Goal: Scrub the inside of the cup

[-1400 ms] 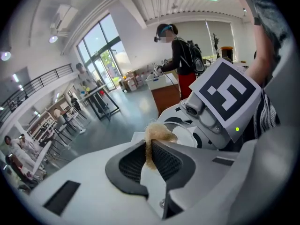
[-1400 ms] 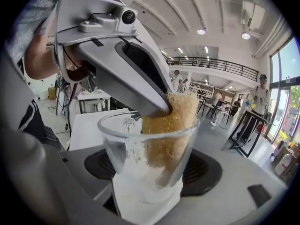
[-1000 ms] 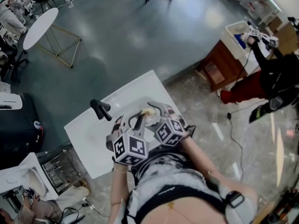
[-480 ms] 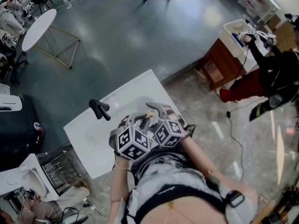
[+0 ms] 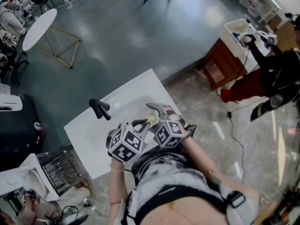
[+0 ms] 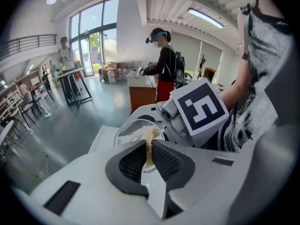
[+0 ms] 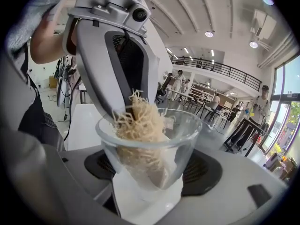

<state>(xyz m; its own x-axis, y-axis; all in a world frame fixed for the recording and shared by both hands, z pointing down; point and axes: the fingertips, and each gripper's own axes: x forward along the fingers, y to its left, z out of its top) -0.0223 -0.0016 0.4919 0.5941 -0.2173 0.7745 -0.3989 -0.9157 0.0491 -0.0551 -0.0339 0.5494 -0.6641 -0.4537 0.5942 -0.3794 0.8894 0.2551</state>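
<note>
Nearest the holder, the left gripper (image 6: 149, 146) has its jaws drawn narrow and clamped on a tuft of pale fibrous scrubber (image 7: 139, 125), whose free end reaches down into the cup (image 7: 180, 137). The cup, a clear glass one with its mouth turned toward the left gripper, is gripped around its lower part by the right gripper (image 7: 150, 170), one pad pressed on each side of the glass. It is held in the air above the white basin (image 5: 89, 137), not resting on it. The scrubber lies against the near inner wall and stops short of the bottom, so by judgement the scrubbing is under way and not complete. Beyond the cup stands the black tap (image 5: 100, 109) at the far edge of the basin. Farther off lie the grey floor (image 5: 131, 32) and a round table (image 5: 40, 26). A second person (image 5: 276, 76) works at a wooden cabinet (image 5: 224, 67), well apart from the task. Hazards: the glass is smooth and held only by two pads, so a hard sideways push from the scrubber could lever it loose and drop it into the basin. The thin tuft may slip from the narrow jaws and stay in the cup. The left jaw tips, just beside the rim, could strike the glass if driven deeper.
</note>
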